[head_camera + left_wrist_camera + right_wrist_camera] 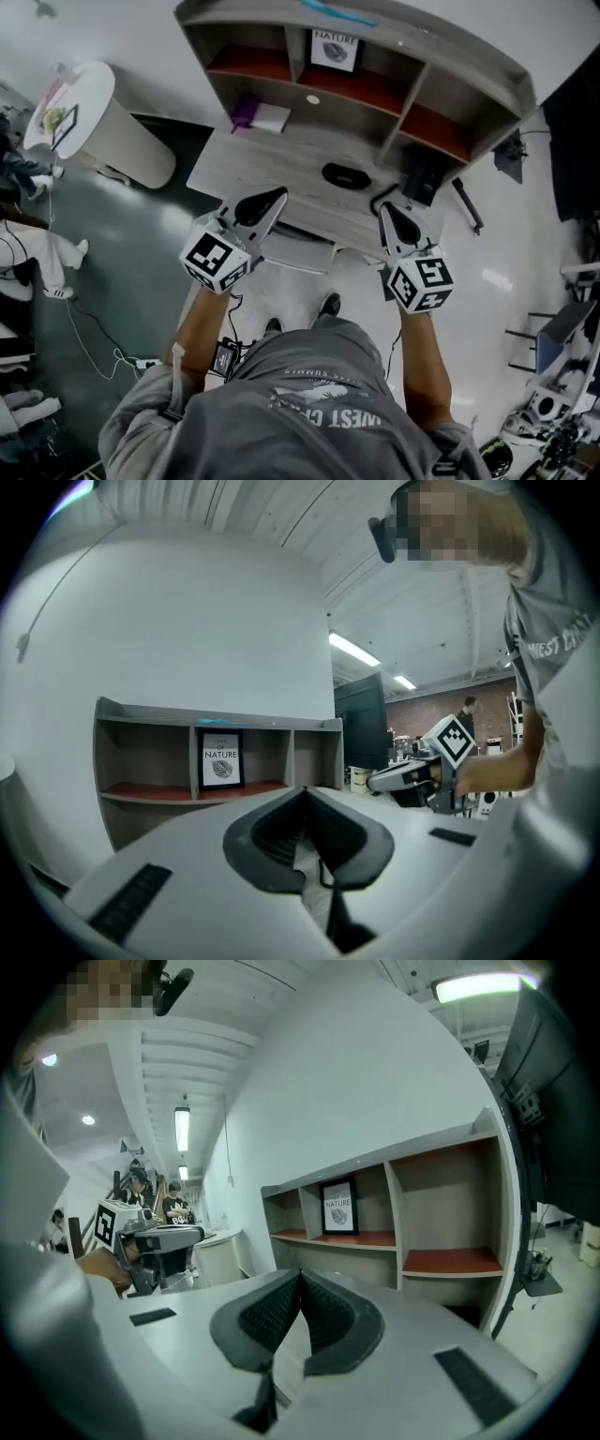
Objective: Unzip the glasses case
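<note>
Left gripper [275, 197]: jaws pressed together, nothing between them, held over the front edge of the desk [272, 164].
Glasses case [346, 175]: dark oval lying flat on the desk, beyond both grippers' tips and between them, touching neither.
Right gripper [386, 208]: jaws together, empty, the nearer to the case.
Case axis: long side runs left to right, roughly along the desk's front edge.
Shelf unit [450, 42]: its narrow middle compartment holds a framed NATURE print [335, 49].
</note>
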Action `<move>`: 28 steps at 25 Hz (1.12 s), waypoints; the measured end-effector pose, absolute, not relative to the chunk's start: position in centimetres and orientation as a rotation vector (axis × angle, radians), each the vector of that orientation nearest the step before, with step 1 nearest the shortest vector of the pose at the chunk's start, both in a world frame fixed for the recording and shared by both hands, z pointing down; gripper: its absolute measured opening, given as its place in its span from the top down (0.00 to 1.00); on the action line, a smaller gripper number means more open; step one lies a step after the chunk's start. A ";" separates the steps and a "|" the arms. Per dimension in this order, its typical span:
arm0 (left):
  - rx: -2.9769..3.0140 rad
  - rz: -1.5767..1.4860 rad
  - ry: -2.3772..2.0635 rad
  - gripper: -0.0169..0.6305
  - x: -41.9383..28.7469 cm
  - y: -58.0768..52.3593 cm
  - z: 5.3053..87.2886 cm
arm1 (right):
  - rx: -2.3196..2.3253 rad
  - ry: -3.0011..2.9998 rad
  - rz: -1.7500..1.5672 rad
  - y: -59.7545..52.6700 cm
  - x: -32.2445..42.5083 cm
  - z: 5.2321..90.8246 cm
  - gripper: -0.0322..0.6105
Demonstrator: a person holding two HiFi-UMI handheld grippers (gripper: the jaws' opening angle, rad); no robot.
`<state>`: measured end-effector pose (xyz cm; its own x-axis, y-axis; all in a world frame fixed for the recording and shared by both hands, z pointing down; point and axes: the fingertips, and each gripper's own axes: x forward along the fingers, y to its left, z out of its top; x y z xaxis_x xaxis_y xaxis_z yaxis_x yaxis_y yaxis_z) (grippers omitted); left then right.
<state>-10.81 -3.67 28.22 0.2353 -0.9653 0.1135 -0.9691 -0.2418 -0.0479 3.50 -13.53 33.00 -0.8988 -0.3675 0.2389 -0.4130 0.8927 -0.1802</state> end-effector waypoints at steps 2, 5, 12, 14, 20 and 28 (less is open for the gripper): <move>2.402 0.194 -1.932 0.98 -10.8 -4.8 28.7 | 0.553 -2.858 0.353 -15.0 3.3 33.7 0.93; 2.362 0.219 -1.961 0.98 -10.8 -6.4 29.0 | 0.509 -2.863 0.353 -17.3 3.0 34.3 0.93; 2.293 0.234 -1.983 0.98 -12.1 -8.4 30.7 | 0.466 -2.838 0.376 -20.5 1.5 36.5 0.93; 2.272 0.220 -1.993 0.98 -12.5 -9.0 31.6 | 0.446 -2.824 0.374 -21.1 0.8 37.5 0.93; 2.281 0.190 -1.910 0.98 -13.1 -11.4 34.4 | 0.495 -2.766 0.368 -22.3 0.1 38.9 0.93; 2.292 0.189 -1.833 0.98 -16.3 -13.6 38.6 | 0.496 -2.703 0.268 -22.9 -2.8 44.0 0.93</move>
<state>-16.31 -13.61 38.57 0.2226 -0.9491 0.2230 -0.9746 -0.2107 0.0759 -2.83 -22.93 43.97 -0.8662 -0.3028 0.3976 -0.3750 0.9197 -0.1164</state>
